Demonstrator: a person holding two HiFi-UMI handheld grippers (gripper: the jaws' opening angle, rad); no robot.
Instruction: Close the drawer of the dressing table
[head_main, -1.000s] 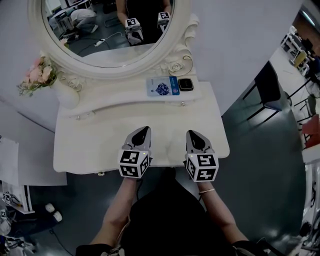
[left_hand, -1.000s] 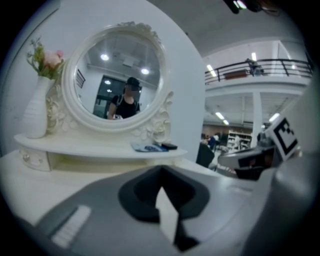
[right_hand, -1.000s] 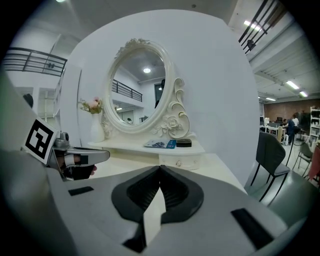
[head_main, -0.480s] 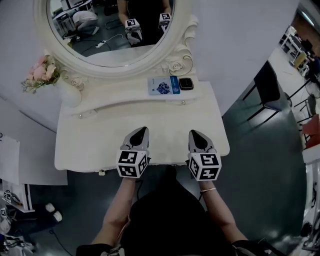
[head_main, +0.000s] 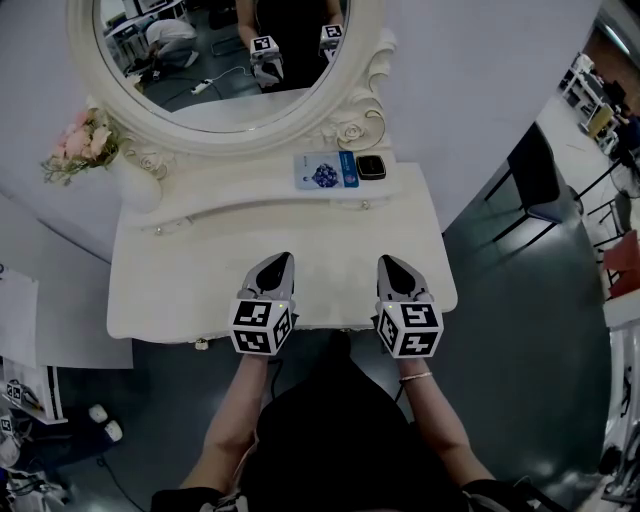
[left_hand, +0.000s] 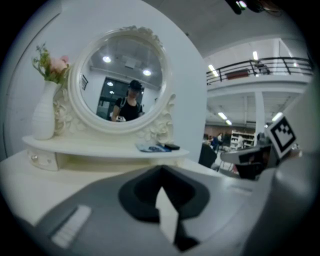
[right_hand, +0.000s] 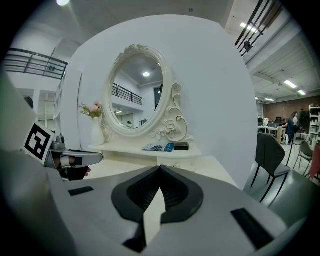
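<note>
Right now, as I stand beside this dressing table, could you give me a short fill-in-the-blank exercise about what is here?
1. The flowers in the white vase on the shelf are ____.
2. Next to the blue-and-white packet on the shelf lies a small ____ box.
3. The left gripper and the right gripper are over the table top, each with its jaws ____.

Missing words: pink; black; shut.
</note>
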